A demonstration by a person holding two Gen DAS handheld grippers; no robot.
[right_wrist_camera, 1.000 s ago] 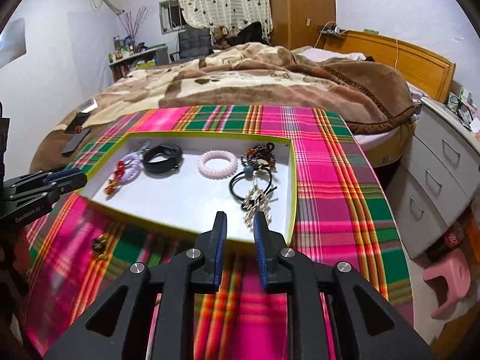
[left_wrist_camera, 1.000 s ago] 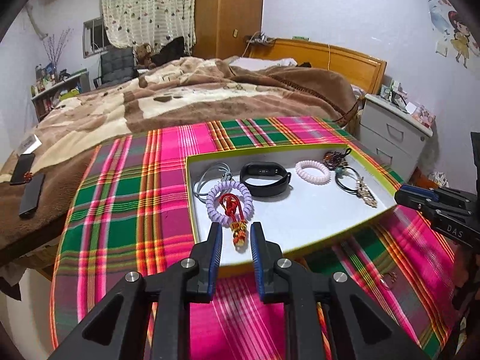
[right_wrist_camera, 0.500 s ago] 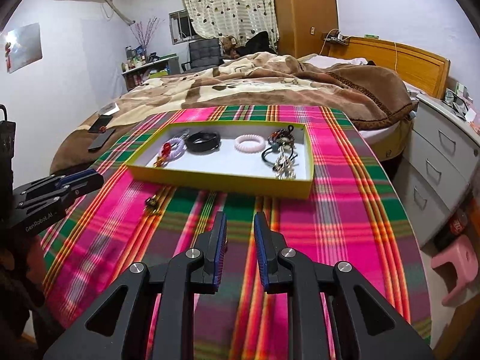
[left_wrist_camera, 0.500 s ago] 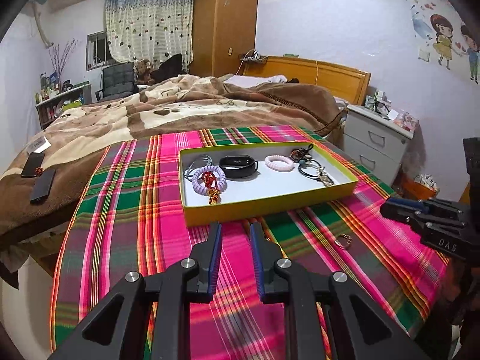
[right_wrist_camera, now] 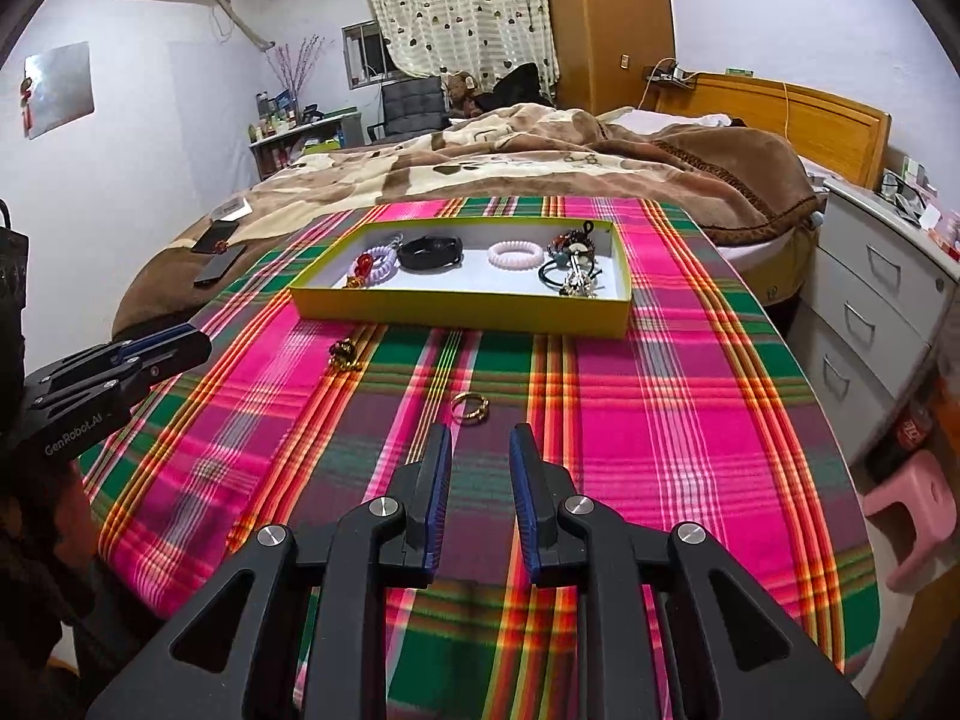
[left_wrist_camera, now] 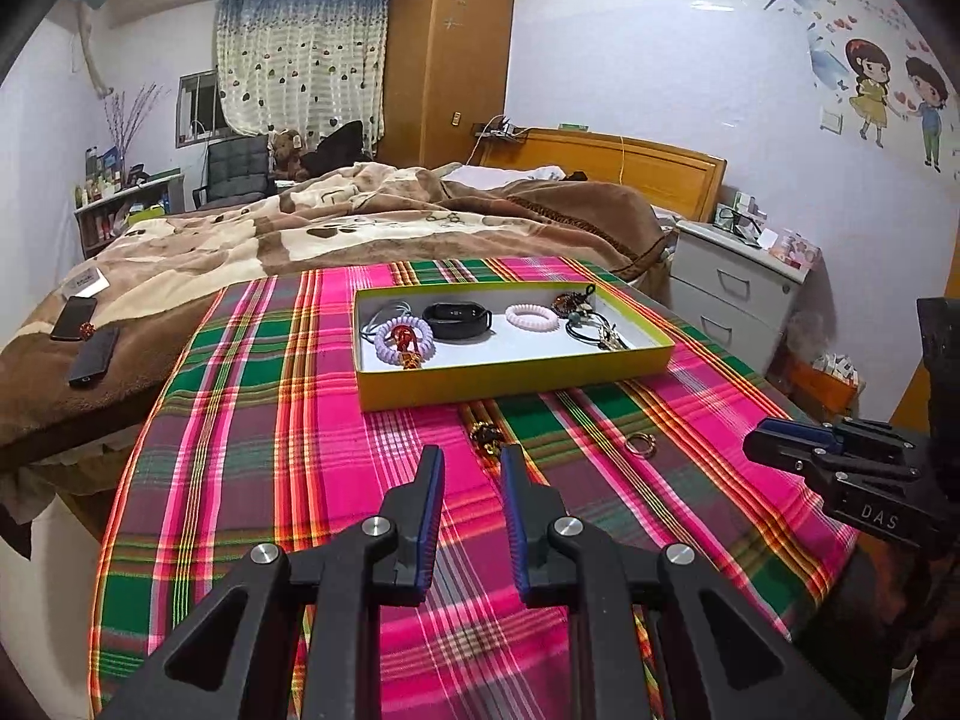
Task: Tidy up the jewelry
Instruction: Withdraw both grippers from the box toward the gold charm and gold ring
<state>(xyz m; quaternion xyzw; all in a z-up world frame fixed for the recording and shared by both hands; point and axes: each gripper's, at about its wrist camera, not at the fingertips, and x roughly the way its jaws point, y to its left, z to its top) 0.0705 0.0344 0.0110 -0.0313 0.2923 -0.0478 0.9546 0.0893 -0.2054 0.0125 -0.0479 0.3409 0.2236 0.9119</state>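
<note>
My left gripper (left_wrist_camera: 472, 459) hovers above the plaid tablecloth (left_wrist_camera: 252, 420) with a clear gap between its blue-padded fingers (left_wrist_camera: 433, 480); nothing is held. Just beyond its fingertips a small dark-and-gold ornament (left_wrist_camera: 485, 435) lies on the cloth, apart from the pads.

My right gripper (right_wrist_camera: 480, 438) is likewise parted and holds nothing. A gold ring (right_wrist_camera: 469, 407) lies flat on the cloth just ahead of its left fingertip, not touching it. In the left wrist view the same ring appears to the right of the ornament, between my left gripper and the right gripper's body at the frame edge.

Beyond both loose pieces stands the yellow-green tray (right_wrist_camera: 456, 307), its near wall facing me. Contents, left to right in the right wrist view:
- a lilac spiral band (right_wrist_camera: 379, 264) with a red beaded charm (right_wrist_camera: 362, 267) lying over it;
- a black wristband (right_wrist_camera: 431, 252);
- a pink spiral hair tie (right_wrist_camera: 515, 254);
- a cluster of black hair ties and beaded pieces (right_wrist_camera: 570, 267) near the right wall.

In the left wrist view a thin grey loop shows behind the lilac band; what it is cannot be determined.

Past the table lies a bed with a brown blanket (right_wrist_camera: 528, 162). Two phones (left_wrist_camera: 93, 354) rest on the blanket's left side. A white drawer unit (right_wrist_camera: 870, 300) stands to the right, with a pink stool (right_wrist_camera: 918, 510) on the floor nearby.
</note>
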